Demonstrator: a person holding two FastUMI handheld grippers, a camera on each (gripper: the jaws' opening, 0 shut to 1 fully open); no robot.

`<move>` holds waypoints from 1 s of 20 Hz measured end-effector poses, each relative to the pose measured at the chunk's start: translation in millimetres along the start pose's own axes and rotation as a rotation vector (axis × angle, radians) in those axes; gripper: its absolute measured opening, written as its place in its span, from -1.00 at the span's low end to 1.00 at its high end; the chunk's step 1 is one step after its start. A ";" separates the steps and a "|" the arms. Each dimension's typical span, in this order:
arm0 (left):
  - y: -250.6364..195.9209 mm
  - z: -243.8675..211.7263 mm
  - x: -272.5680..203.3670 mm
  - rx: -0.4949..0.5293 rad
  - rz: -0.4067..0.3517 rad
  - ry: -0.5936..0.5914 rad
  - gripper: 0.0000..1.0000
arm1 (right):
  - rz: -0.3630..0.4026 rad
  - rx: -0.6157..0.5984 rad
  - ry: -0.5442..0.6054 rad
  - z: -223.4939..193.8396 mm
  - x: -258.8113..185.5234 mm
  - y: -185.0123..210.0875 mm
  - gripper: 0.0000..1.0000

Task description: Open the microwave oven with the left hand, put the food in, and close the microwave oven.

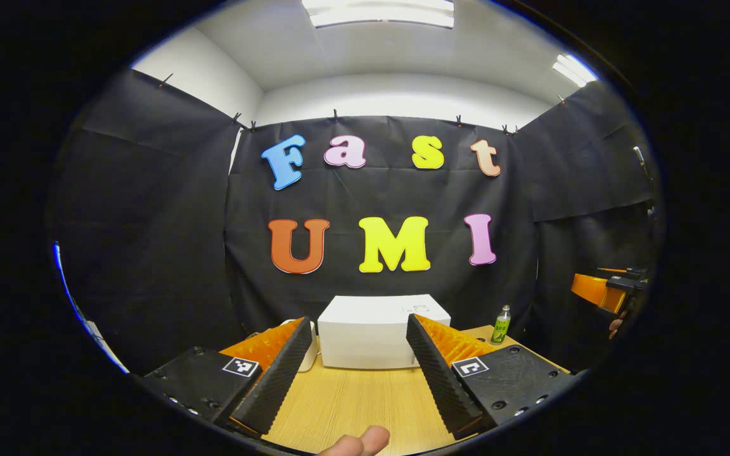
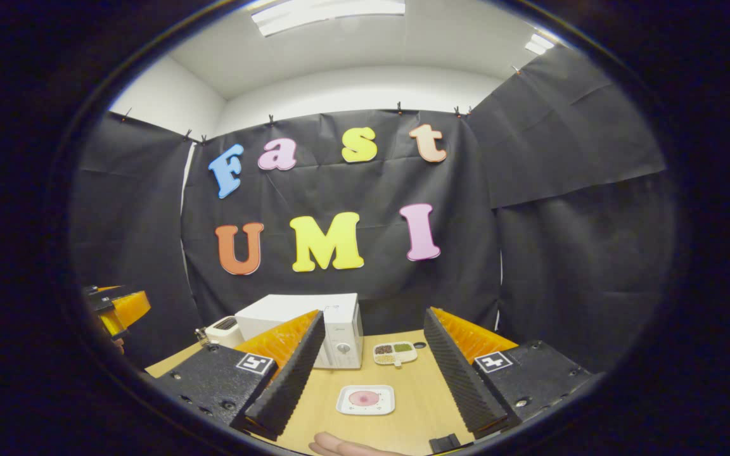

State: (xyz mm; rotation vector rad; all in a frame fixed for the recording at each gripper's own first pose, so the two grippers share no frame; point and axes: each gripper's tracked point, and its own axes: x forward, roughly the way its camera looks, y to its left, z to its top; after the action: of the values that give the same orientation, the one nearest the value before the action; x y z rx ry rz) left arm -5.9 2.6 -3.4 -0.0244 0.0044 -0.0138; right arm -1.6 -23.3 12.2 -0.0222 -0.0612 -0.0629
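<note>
Microwave [image 2: 305,329] sits shut at the back of the surface [image 2: 416,405]; food plate [image 2: 365,399] lies in front of it, within reach. Left hand-held gripper [image 1: 357,373] faces the microwave, spread and empty, well short, presumably lined up for the door. Right hand-held gripper [image 2: 368,380], spread and empty, hangs above the plate, likely staged for pickup.

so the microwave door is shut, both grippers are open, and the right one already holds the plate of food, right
Not quite: the right gripper holds nothing. In the right gripper view the plate of food lies on the table between its open fingers. The microwave is shut and the left gripper is open.

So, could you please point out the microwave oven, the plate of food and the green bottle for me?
microwave oven [image 2: 339,339]: right gripper view, control panel.
plate of food [image 2: 365,399]: right gripper view, pink centre.
green bottle [image 1: 501,326]: left gripper view, its body.
</note>
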 end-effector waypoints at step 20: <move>-78.2 -86.7 224.5 -0.143 -0.074 0.073 0.89 | -0.055 -0.014 -0.113 28.5 26.9 -73.0 0.99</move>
State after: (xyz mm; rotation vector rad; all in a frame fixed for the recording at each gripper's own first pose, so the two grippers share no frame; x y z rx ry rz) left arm 217.1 -80.8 -89.1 -0.1673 0.0771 -0.0886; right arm 18.9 -97.1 43.8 -0.0376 -0.1739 -0.1171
